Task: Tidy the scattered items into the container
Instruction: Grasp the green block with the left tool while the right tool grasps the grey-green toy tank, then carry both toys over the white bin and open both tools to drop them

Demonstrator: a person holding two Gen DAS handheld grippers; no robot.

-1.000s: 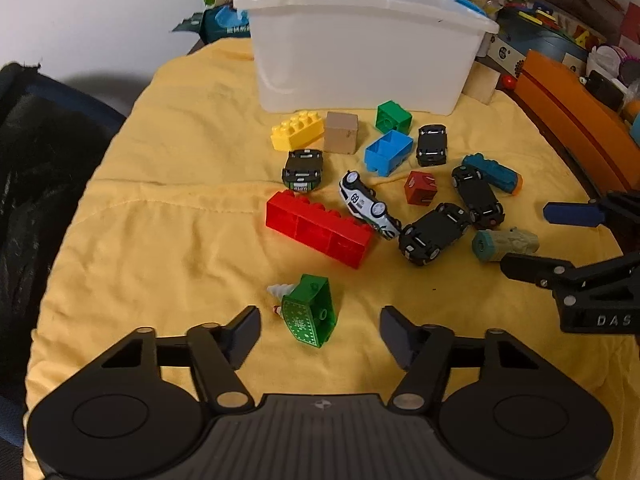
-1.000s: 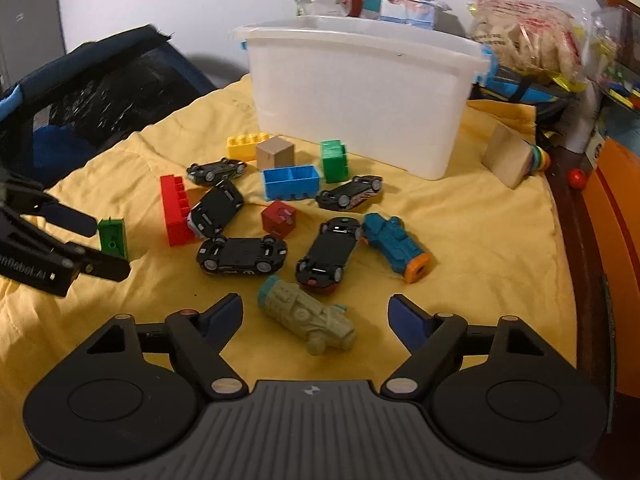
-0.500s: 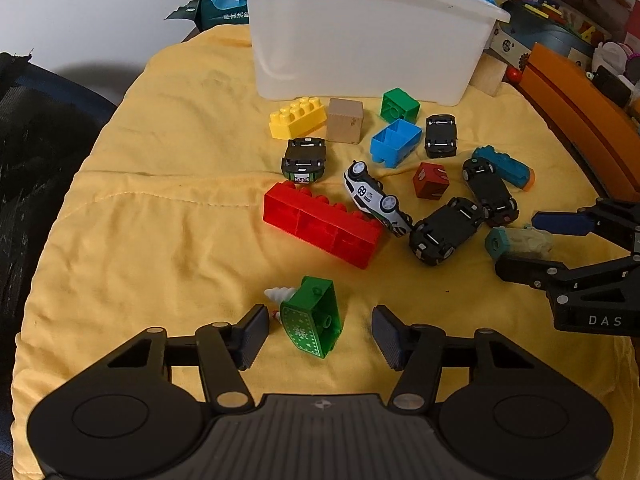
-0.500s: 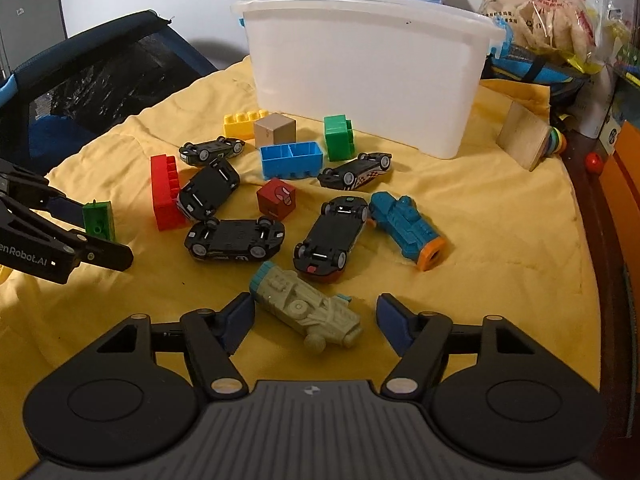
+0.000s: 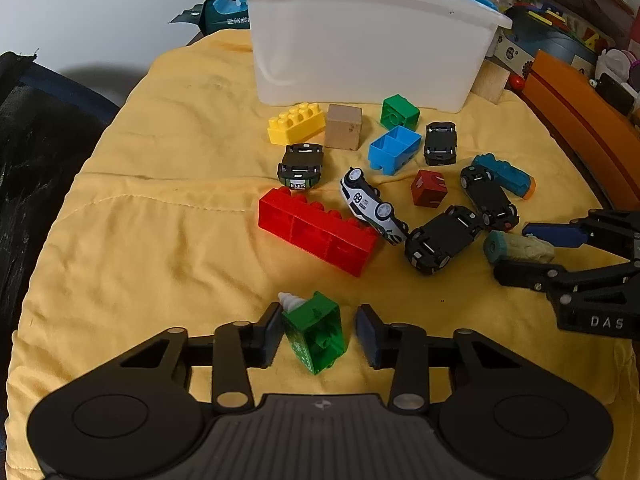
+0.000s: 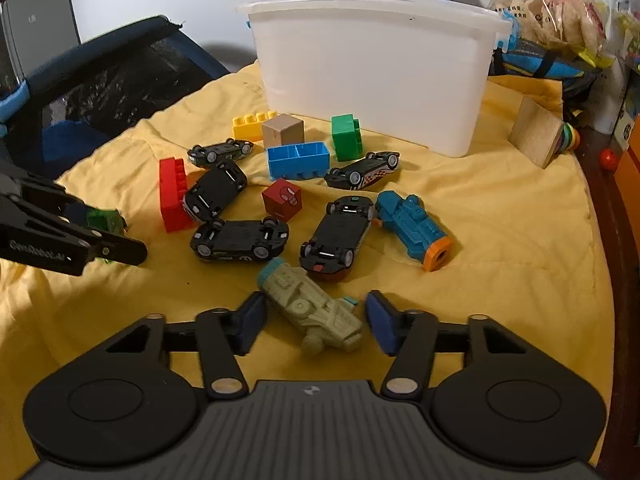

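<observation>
A white plastic bin (image 5: pixel 360 36) stands at the back of the yellow blanket (image 5: pixel 160 240); it also shows in the right wrist view (image 6: pixel 376 76). My left gripper (image 5: pixel 318 330) is open around a green block (image 5: pixel 318 330) with a white cone; the left pad touches it. My right gripper (image 6: pixel 314 322) is open, its fingers on either side of a grey-green toy vehicle (image 6: pixel 312 312). Scattered ahead lie a red brick (image 5: pixel 318 236), a white race car (image 5: pixel 372 206), several black cars (image 5: pixel 444 238), a blue brick (image 5: pixel 394 150), a yellow brick (image 5: pixel 296 122) and a wooden cube (image 5: pixel 344 126).
A blue toy with an orange end (image 6: pixel 414 224) lies right of the cars. A dark mesh chair (image 6: pixel 100 80) is at the left. An orange track (image 5: pixel 580 120), a wooden block (image 6: pixel 534 136) and toy clutter line the right and back edges.
Both grippers moved forward and down. The left fingers closed in around the green block; the right fingers now straddle the grey-green vehicle.
</observation>
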